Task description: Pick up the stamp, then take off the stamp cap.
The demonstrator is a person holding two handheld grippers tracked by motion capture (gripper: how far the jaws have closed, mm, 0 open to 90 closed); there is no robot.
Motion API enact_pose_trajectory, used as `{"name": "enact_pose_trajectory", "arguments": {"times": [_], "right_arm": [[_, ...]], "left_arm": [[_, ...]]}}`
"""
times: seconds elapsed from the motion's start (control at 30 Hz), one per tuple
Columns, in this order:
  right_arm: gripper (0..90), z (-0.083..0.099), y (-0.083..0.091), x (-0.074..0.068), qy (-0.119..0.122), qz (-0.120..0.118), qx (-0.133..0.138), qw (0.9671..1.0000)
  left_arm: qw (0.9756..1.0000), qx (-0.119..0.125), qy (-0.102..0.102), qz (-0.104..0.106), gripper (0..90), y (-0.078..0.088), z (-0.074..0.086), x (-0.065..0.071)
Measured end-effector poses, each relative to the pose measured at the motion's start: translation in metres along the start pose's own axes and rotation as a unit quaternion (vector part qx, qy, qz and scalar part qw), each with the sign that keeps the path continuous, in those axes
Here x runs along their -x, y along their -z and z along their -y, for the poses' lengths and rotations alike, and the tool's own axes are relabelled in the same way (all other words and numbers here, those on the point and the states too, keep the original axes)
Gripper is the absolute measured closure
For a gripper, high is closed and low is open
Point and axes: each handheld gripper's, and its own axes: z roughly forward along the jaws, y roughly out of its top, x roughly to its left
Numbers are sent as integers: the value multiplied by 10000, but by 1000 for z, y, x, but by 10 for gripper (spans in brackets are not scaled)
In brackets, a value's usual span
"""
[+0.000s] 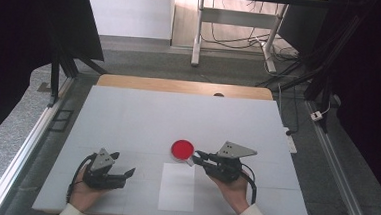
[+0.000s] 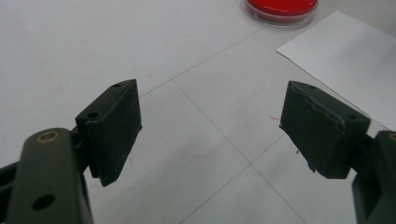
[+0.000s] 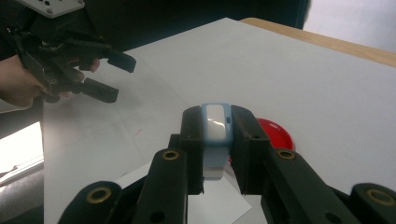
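Observation:
A small light-blue block with a white face [image 3: 215,128] is clamped upright between the jaws of my right gripper [image 3: 215,112], which is shut on it. Seen from the high view, the right gripper [image 1: 196,157] points left with its tips at the near right edge of a round red dish [image 1: 182,149]. The red dish [image 3: 276,134] lies just behind the block. A white paper sheet [image 1: 177,187] lies in front of the dish, below the gripper's tips. My left gripper [image 1: 124,163] rests at the near left, open, nothing between its pads [image 2: 116,126].
The white table top [image 1: 127,118] has a wooden strip along its far edge. In the left gripper view the red dish [image 2: 281,7] and the paper sheet [image 2: 345,56] lie ahead to the right. The left gripper [image 3: 112,77] appears far left in the right gripper view.

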Motion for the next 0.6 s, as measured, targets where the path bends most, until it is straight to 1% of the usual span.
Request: {"name": "enact_pose_trajectory", "arguments": {"times": [0.23, 0.43, 0.6], "right_arm": [[752, 0, -1, -2, 8, -47, -14, 10000], [753, 1, -1, -3, 9, -38, 0, 10000], [753, 0, -1, -3, 25, -23, 27, 10000]], "left_arm": [[10000, 13, 1, -14, 205, 0, 0, 1], [10000, 3, -16, -23, 209, 0, 0, 1], [10000, 40, -12, -33, 208, 1, 0, 2]]}}
